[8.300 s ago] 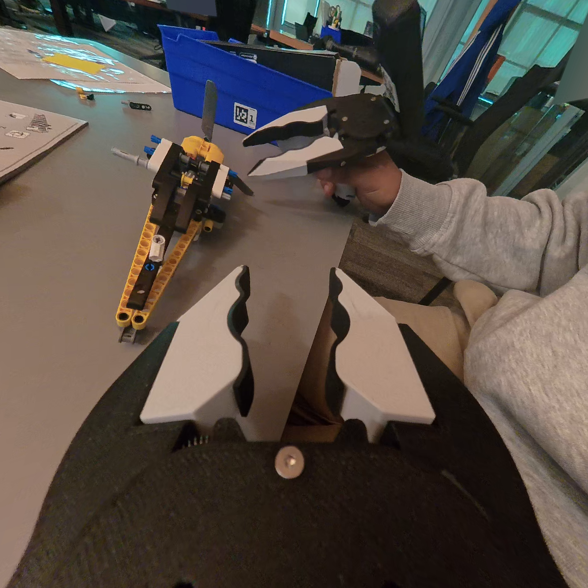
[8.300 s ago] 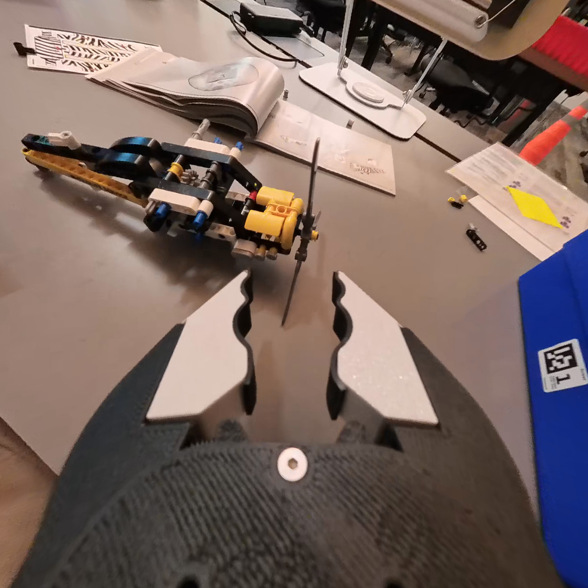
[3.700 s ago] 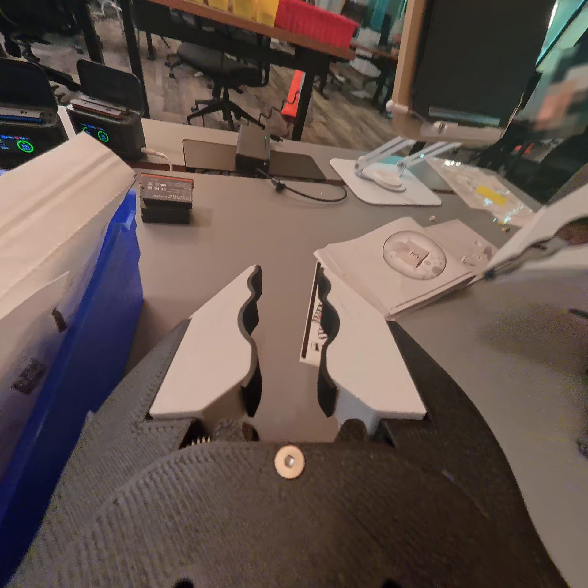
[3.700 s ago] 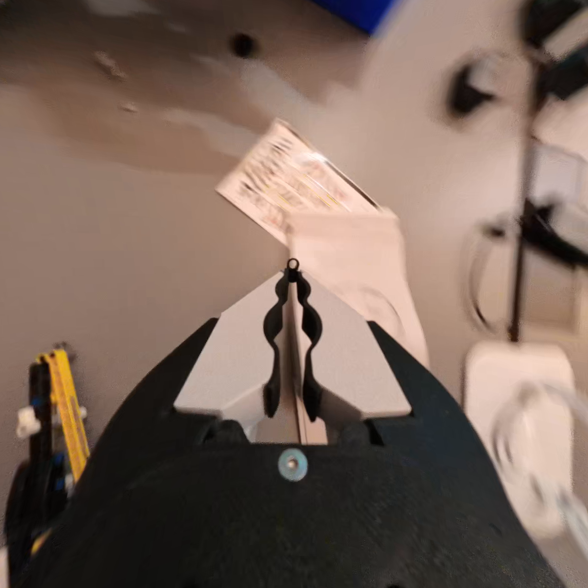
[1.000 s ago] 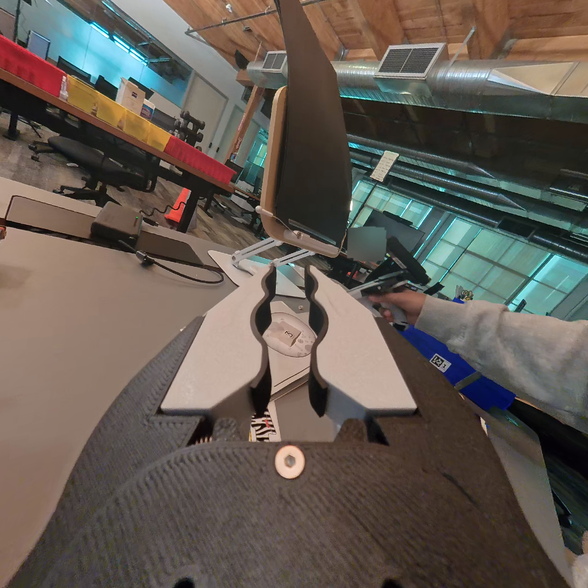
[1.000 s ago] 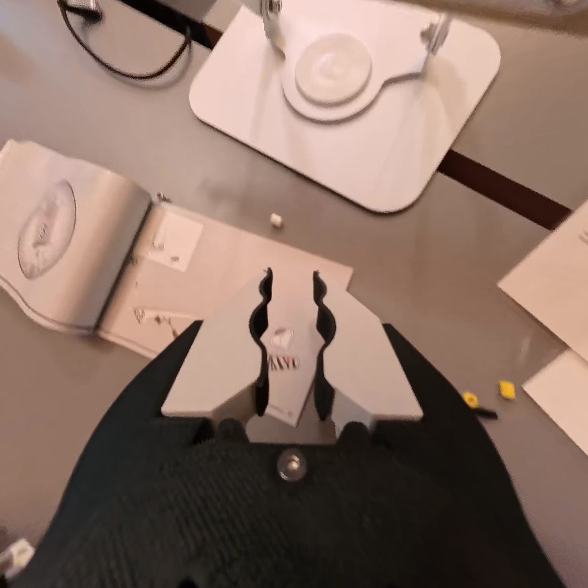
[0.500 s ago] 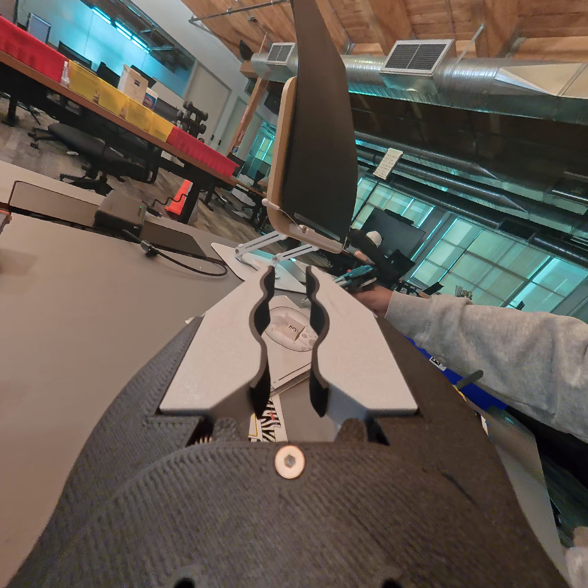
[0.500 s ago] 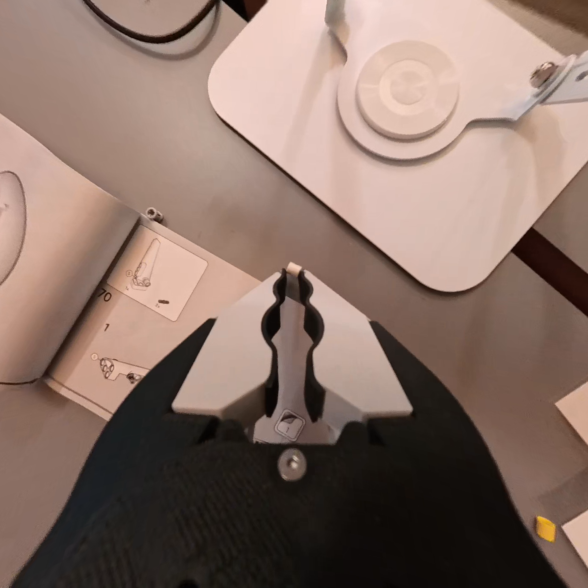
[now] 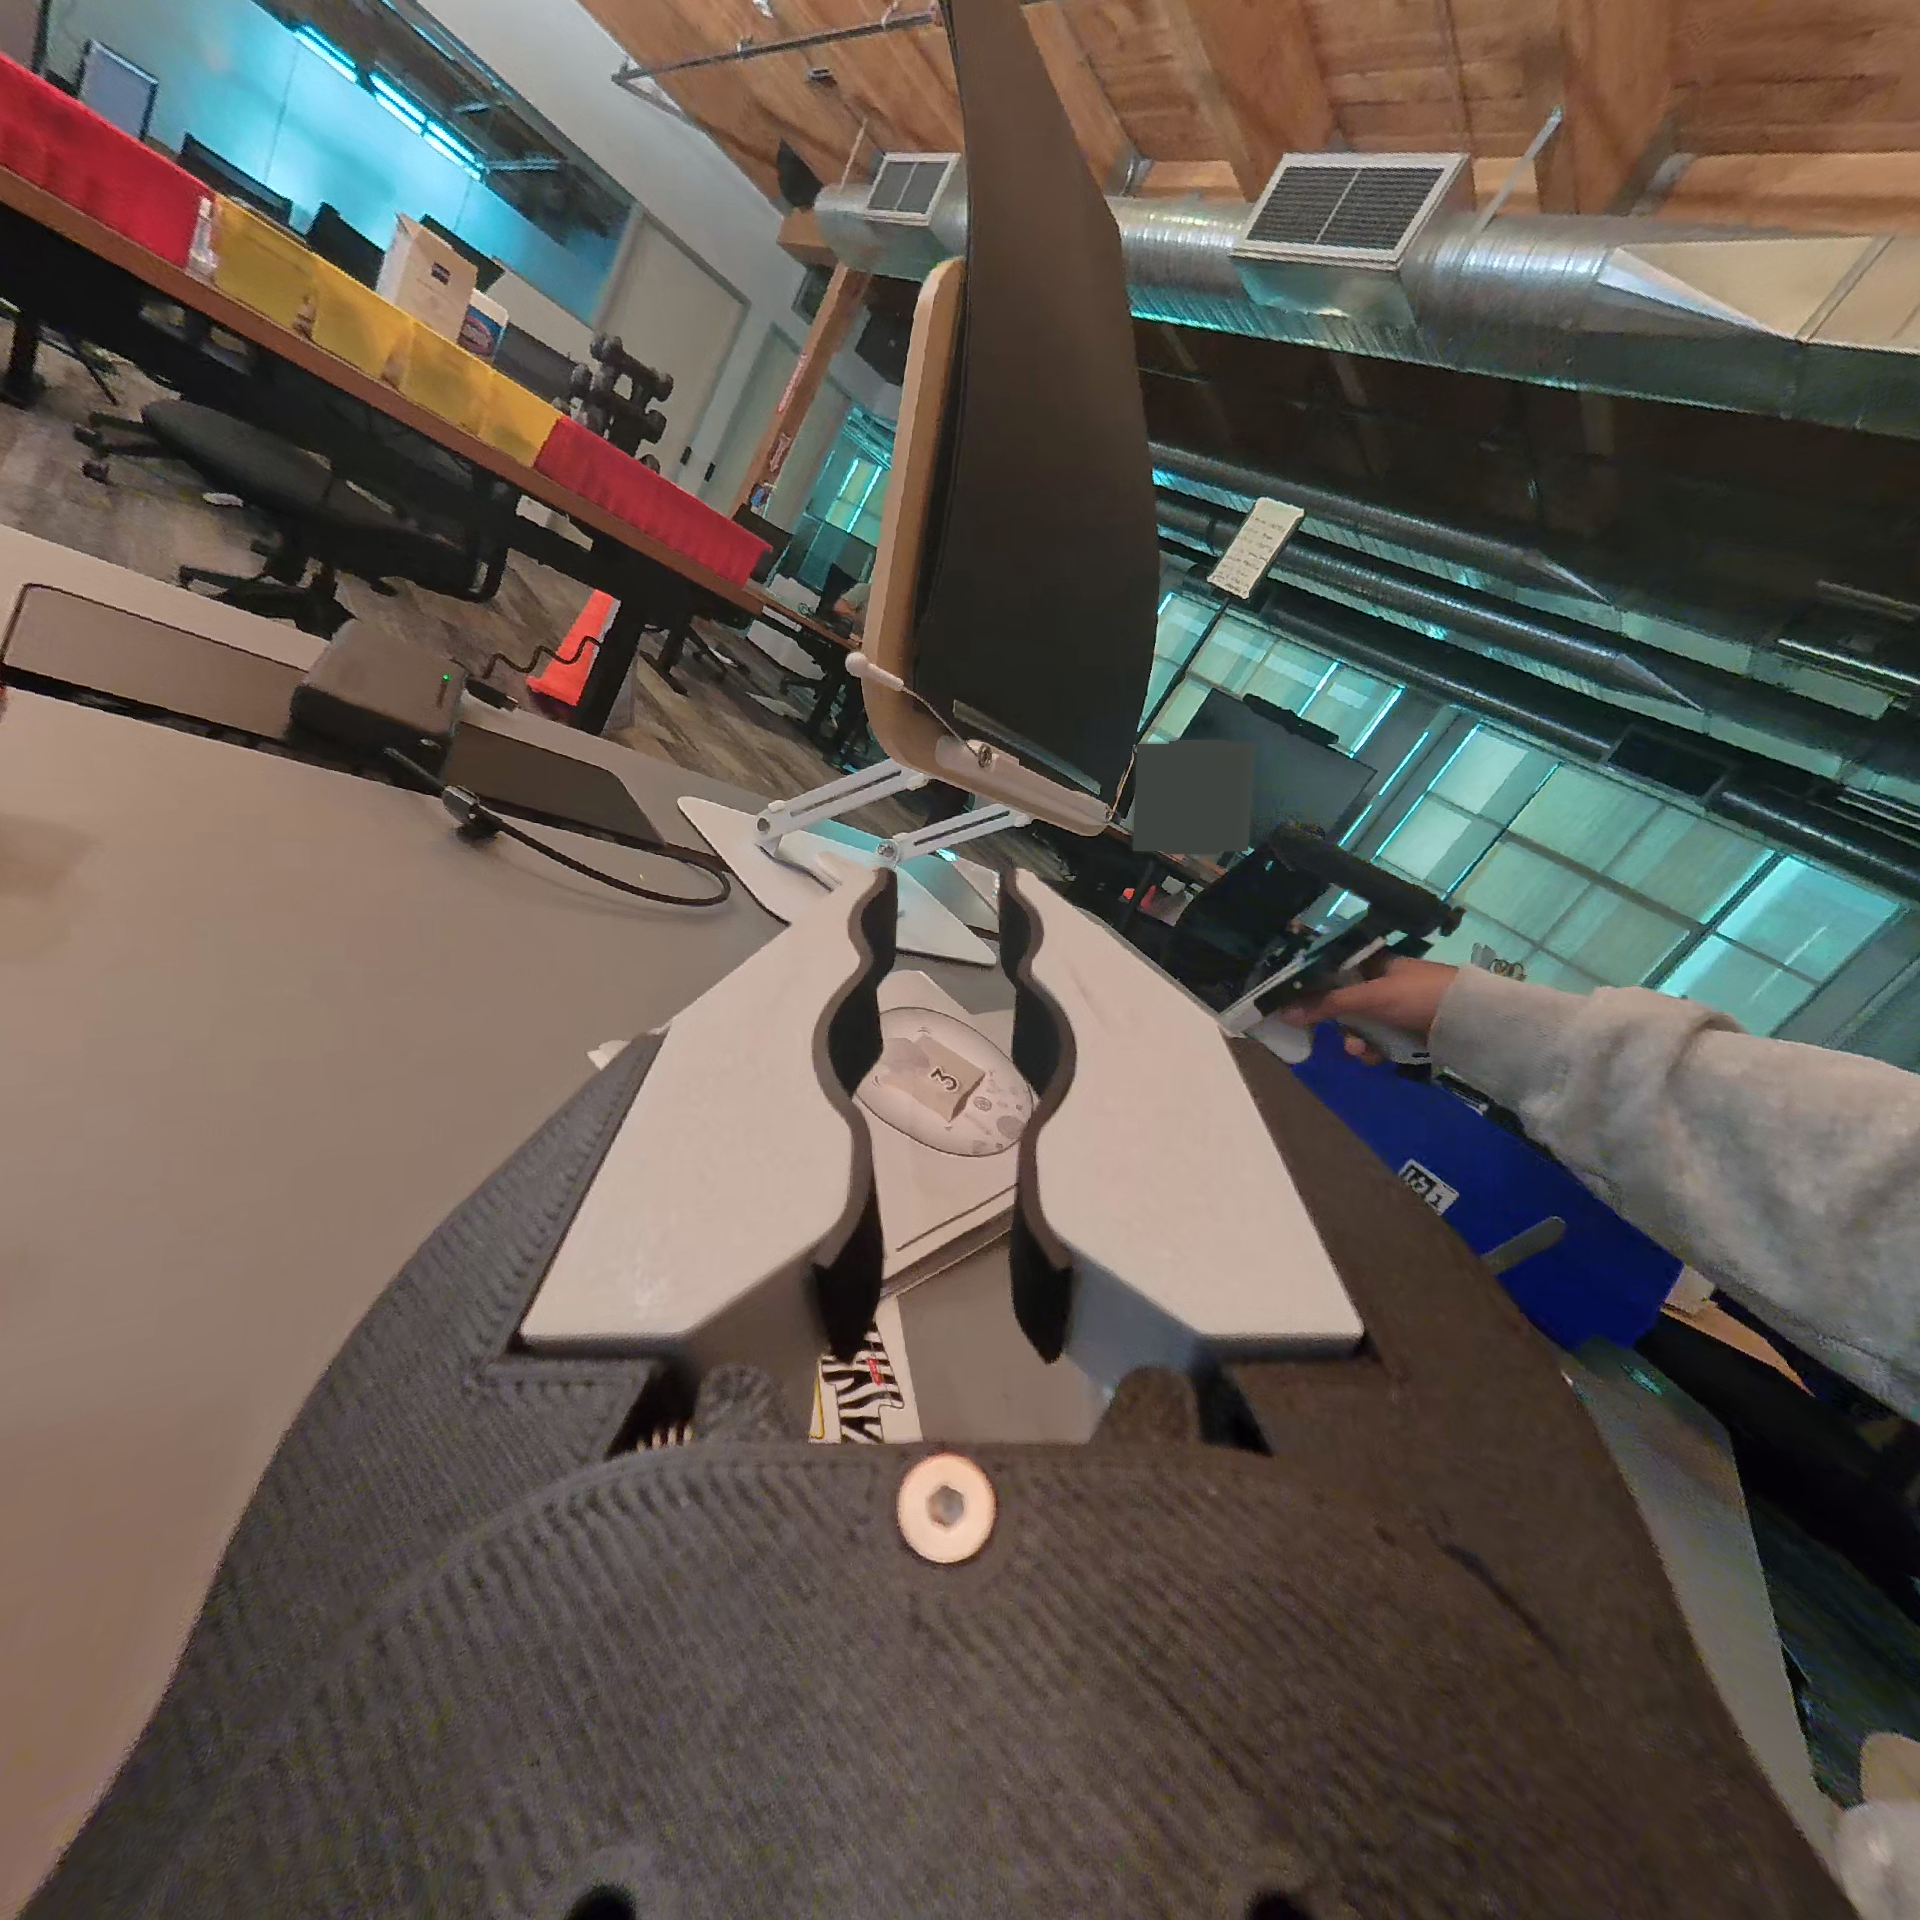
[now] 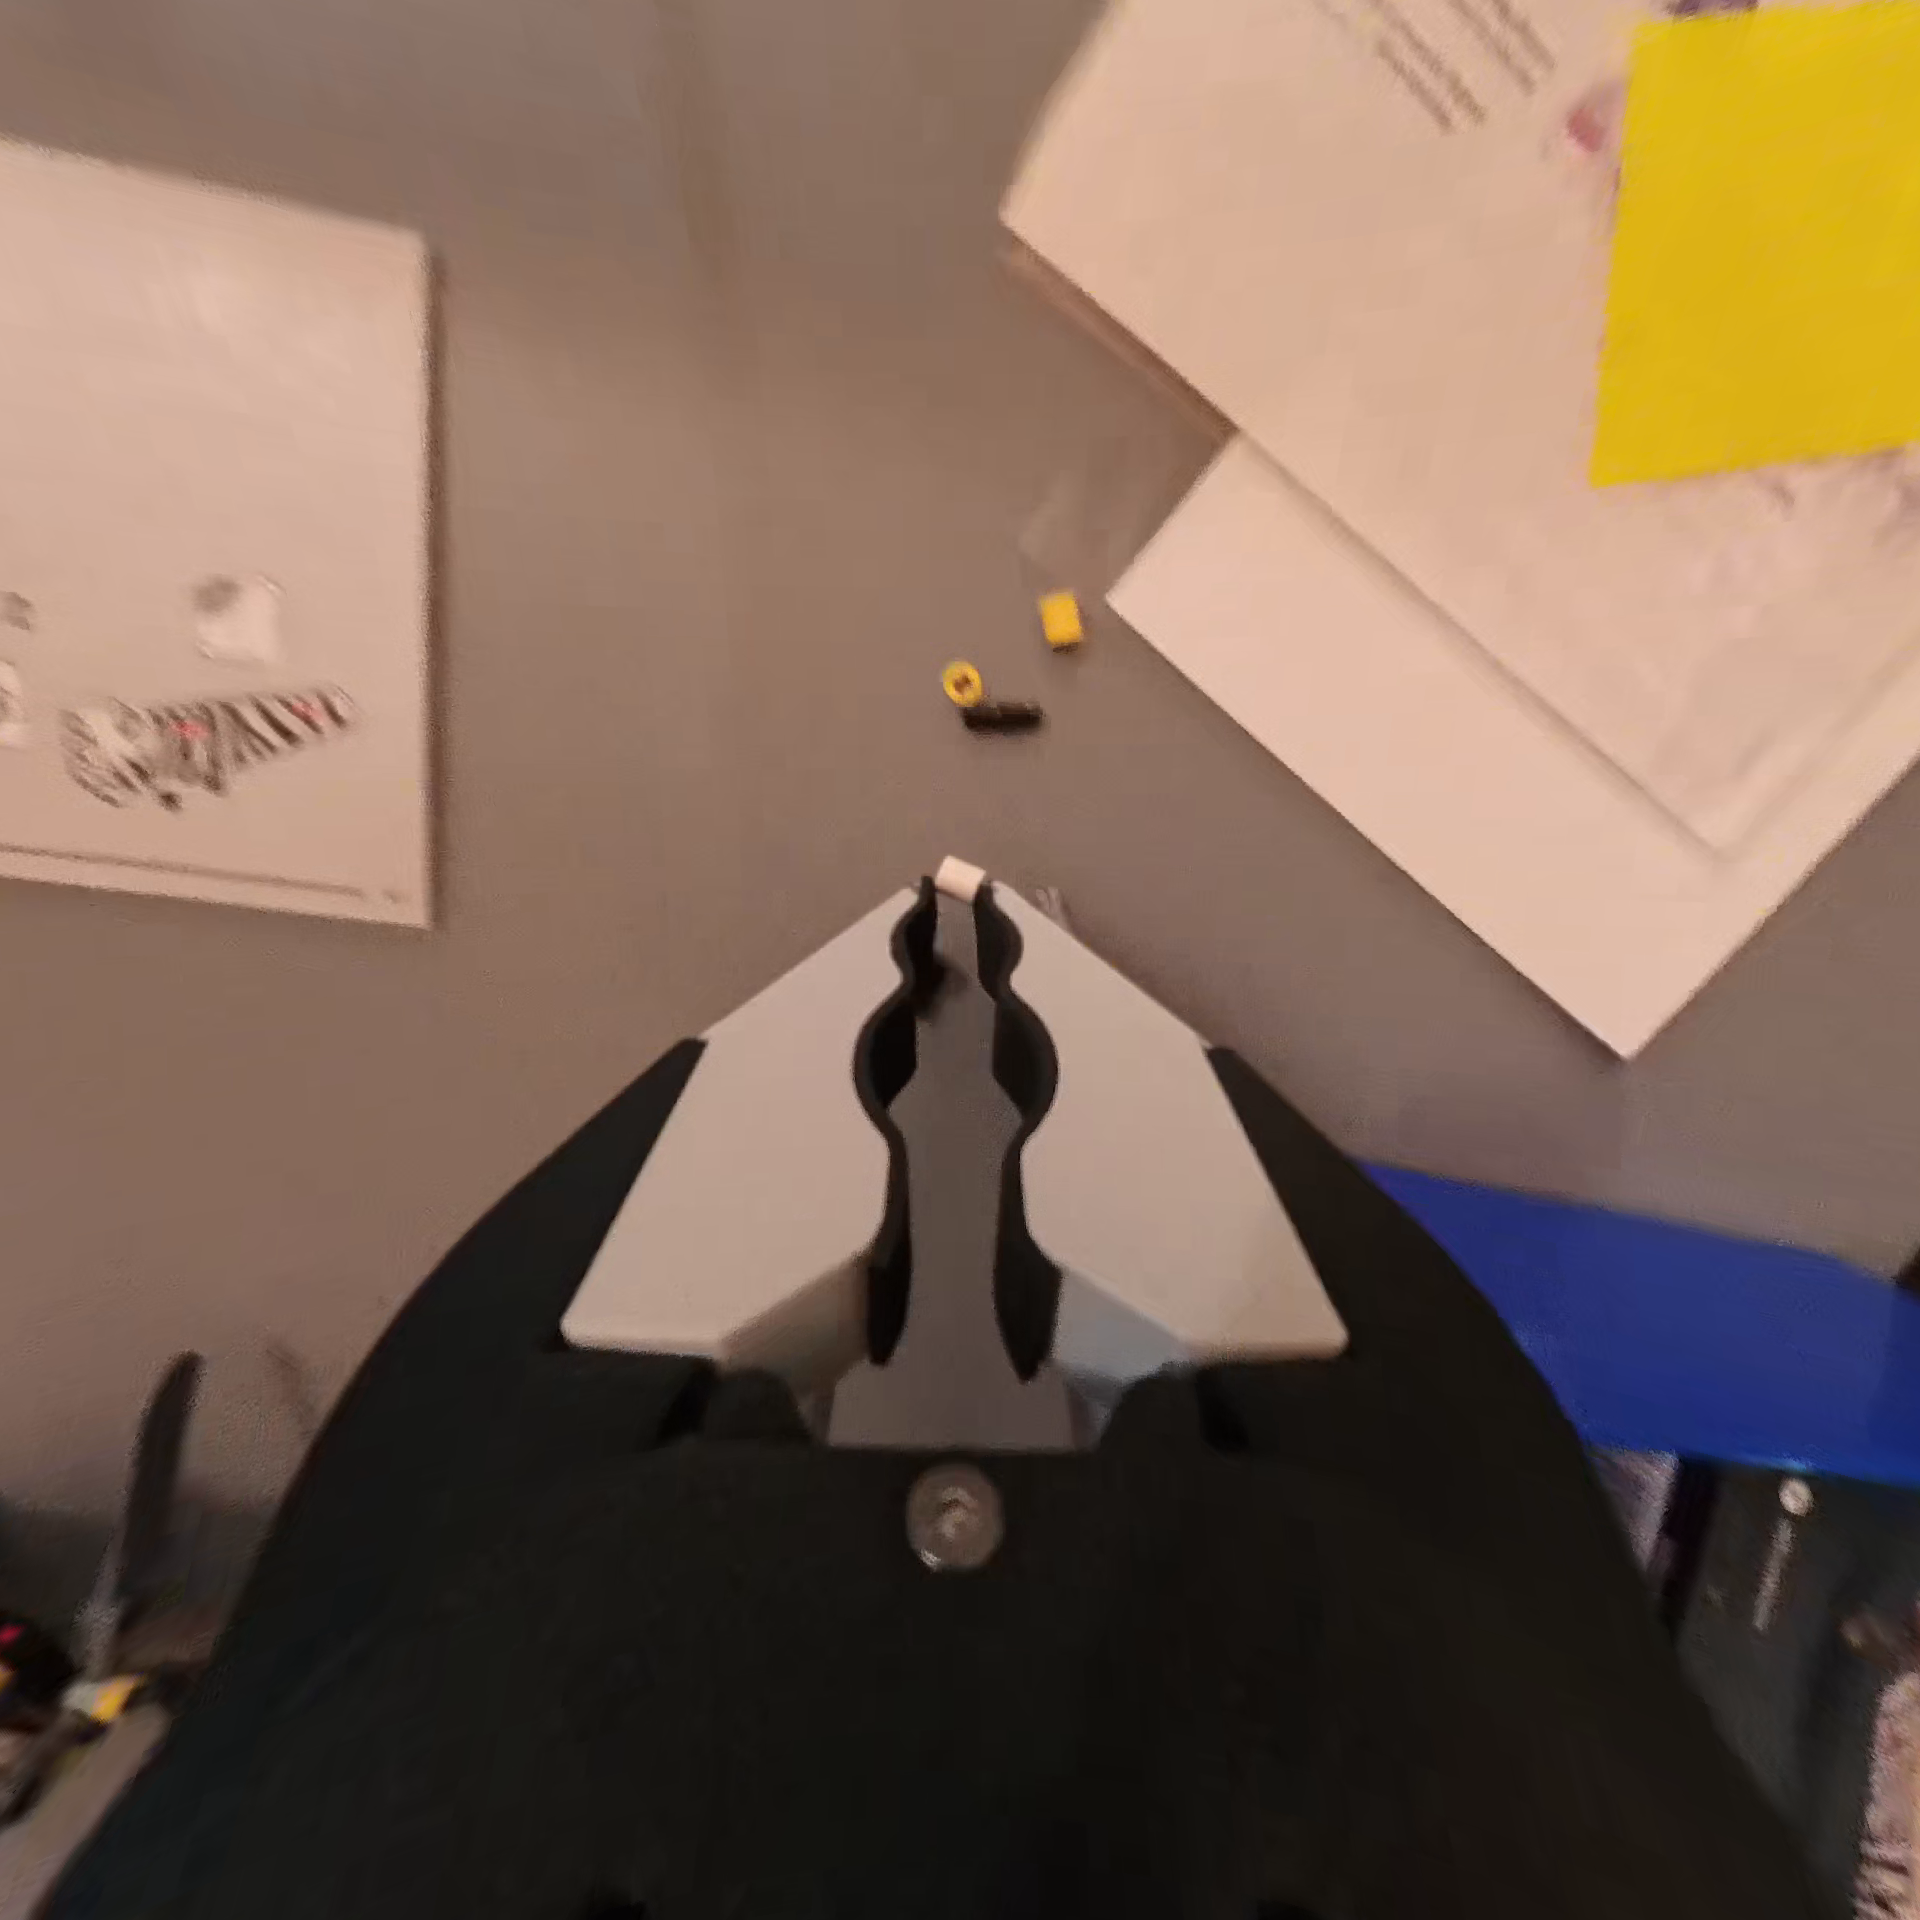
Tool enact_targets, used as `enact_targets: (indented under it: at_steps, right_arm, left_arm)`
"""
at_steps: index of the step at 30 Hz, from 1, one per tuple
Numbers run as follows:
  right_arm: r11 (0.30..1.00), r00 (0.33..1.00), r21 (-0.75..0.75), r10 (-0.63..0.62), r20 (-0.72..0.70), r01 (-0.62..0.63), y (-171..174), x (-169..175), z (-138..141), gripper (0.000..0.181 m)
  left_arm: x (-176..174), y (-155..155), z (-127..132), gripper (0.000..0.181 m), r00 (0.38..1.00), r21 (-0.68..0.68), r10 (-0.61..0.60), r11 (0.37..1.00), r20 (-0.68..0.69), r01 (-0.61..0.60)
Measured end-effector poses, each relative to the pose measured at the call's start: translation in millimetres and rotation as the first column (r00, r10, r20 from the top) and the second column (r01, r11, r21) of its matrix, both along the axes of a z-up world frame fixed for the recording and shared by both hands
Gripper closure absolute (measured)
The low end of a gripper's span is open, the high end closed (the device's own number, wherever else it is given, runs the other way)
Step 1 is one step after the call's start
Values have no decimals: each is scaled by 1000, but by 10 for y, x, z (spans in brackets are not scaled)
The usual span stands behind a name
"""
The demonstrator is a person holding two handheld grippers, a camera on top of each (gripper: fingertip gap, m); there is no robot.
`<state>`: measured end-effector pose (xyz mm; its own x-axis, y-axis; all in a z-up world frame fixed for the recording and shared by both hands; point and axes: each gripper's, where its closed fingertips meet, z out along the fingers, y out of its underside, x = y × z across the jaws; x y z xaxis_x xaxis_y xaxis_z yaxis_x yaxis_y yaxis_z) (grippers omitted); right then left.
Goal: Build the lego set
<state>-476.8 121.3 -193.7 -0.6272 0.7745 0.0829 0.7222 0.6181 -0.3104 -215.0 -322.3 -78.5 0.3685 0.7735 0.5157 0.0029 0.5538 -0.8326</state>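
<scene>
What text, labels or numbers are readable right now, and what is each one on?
I don't transcribe writing, so this lists only where it stands.
Booklet cover: printed number patch, legible.
Blue bin: white coded tag, legible.
Hanging note: too small to read.
Sticker sheet: blurred.
Paper with yellow patch: print blurred.
Dark box: blurred.
</scene>
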Motion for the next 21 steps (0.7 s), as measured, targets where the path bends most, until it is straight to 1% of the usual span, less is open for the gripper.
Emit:
enact_targets:
  at_steps: [3,7,12,15,18,20,21]
  right_arm:
    - [997,1000,74,22,7,-23,168,76,-106,176]
    - [994,999,102,38,-1,-37,180,68,-218,176]
    - [993,1000,111,25,-2,-25,175,40,-220,173]
    - [996,1000,94,9,-11,-8,157,45,-139,171]
    - [999,999,52,-7,-48,10,88,33,11,174]
    - [1000,997,-30,5,-73,-7,-123,75,172,173]
    - [995,996,-90,31,-83,-39,-313,139,276,172]
  left_arm:
    - [-14,48,-7,163,1000,-8,-10,1000,6,10]
    - [-9,79,3,163,1000,-30,-7,1000,9,7]
    - [13,20,15,164,1000,-54,21,998,7,-21]
    - [23,-31,22,163,1000,-21,22,1000,0,-22]
    - [44,-69,62,163,1000,-3,27,1000,-16,-27]
    - [60,-79,92,163,999,-9,29,1000,-20,-29]
    - [71,-82,108,163,999,-19,28,999,-18,-29]
